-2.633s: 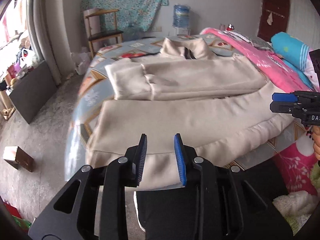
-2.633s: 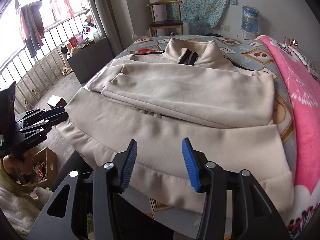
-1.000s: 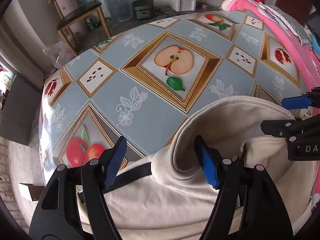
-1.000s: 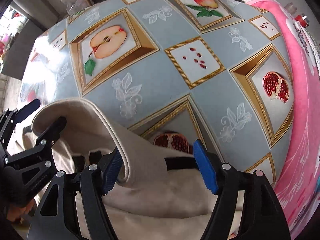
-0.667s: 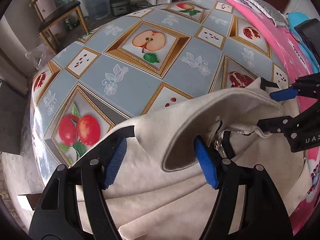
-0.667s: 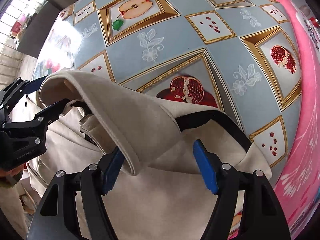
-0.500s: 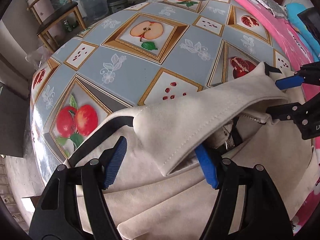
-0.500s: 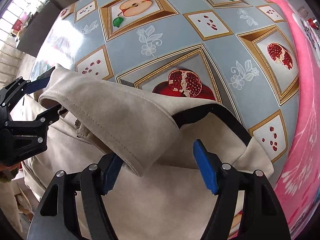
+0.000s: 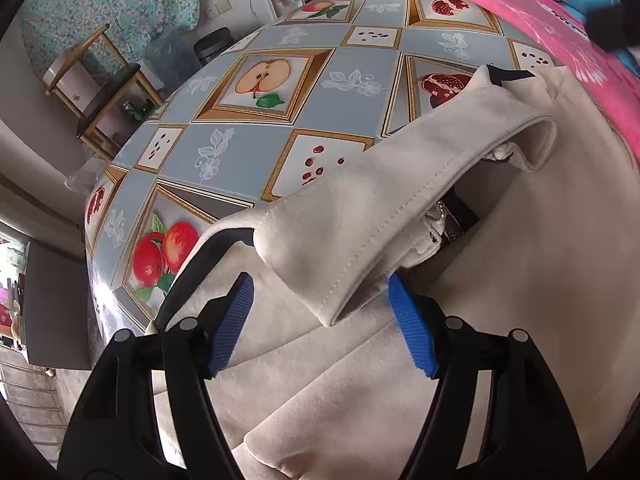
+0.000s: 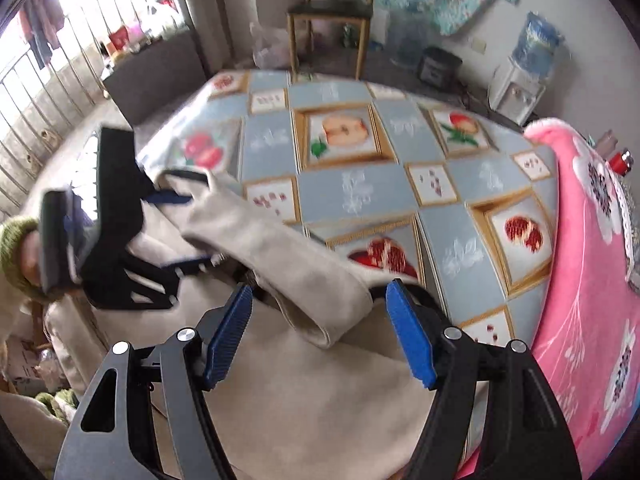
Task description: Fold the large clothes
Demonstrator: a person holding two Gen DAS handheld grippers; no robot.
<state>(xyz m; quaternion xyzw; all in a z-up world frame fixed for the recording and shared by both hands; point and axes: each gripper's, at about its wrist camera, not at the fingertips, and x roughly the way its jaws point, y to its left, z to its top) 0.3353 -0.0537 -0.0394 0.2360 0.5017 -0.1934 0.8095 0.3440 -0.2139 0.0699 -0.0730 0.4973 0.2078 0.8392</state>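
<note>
Filling the lower half of both views, my beige jacket (image 9: 500, 280) lies on the fruit-print bedsheet (image 9: 248, 148), its body spread toward the bottom of the frame. A pink blanket (image 10: 588, 264) runs down the right edge of the right wrist view. The jacket's collar (image 9: 360, 232) crosses the centre of the left wrist view as a stiff stitched band, standing up off the fabric with its end hanging between my left gripper (image 9: 322, 322) fingers. Those fingers are spread wide and I see them pinching nothing. My right gripper (image 10: 320, 334) is likewise wide apart, the collar's other end (image 10: 320, 292) drooping just ahead of its blue pads (image 10: 408, 336), untouched. A wooden chair (image 9: 100, 88) stands at upper left in the left wrist view.
</note>
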